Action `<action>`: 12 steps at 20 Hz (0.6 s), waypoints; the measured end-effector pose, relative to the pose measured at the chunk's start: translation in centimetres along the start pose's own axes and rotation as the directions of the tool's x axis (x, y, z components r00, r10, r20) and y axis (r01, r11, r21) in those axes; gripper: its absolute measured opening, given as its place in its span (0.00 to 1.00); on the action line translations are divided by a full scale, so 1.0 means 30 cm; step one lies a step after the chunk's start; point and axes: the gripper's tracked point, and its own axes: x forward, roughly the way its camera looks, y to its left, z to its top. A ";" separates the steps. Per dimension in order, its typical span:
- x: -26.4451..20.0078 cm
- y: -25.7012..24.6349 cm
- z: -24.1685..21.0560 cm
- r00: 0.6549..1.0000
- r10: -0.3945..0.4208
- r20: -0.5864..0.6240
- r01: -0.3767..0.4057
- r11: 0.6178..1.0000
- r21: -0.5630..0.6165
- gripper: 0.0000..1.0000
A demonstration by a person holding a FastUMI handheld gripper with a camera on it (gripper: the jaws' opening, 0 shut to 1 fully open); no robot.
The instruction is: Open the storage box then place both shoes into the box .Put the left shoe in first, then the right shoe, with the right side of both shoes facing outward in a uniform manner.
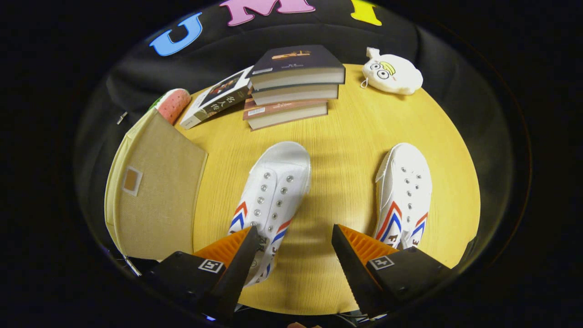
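Hand-held gripper [291,255] agape above left shoe [273,196]

Light falls bright and even from overhead onto the yellow wooden table [346,136], whose grain reads crisply. Soft, faint shadows sit close beside the left shoe [273,196] and under the stack of books [294,86], and a pale banded shadow crosses the wood between the two shoes. The white uppers of the right shoe [405,191] come near to washing out, though the eyelets stay sharp. The gripper [294,255] fingers, spread apart, look slightly soft at close range. Fisheye distortion bends the table's edge into a curve, and brightness falls away into darkness around it.
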 end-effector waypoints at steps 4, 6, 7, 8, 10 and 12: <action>0.062 0.020 -0.025 0.998 0.052 -0.043 -0.050 0.998 0.046 0.99; 0.082 0.045 -0.031 0.994 0.094 -0.064 -0.090 0.994 0.057 0.94; 0.084 0.053 -0.022 0.993 0.103 -0.057 -0.099 0.993 0.061 0.84; 0.088 0.069 -0.032 0.989 0.128 -0.075 -0.123 0.990 0.068 0.79; 0.087 0.106 -0.035 0.982 0.167 -0.088 -0.154 0.979 0.136 0.59; 0.088 0.102 -0.037 0.980 0.173 -0.098 -0.155 0.974 0.165 0.33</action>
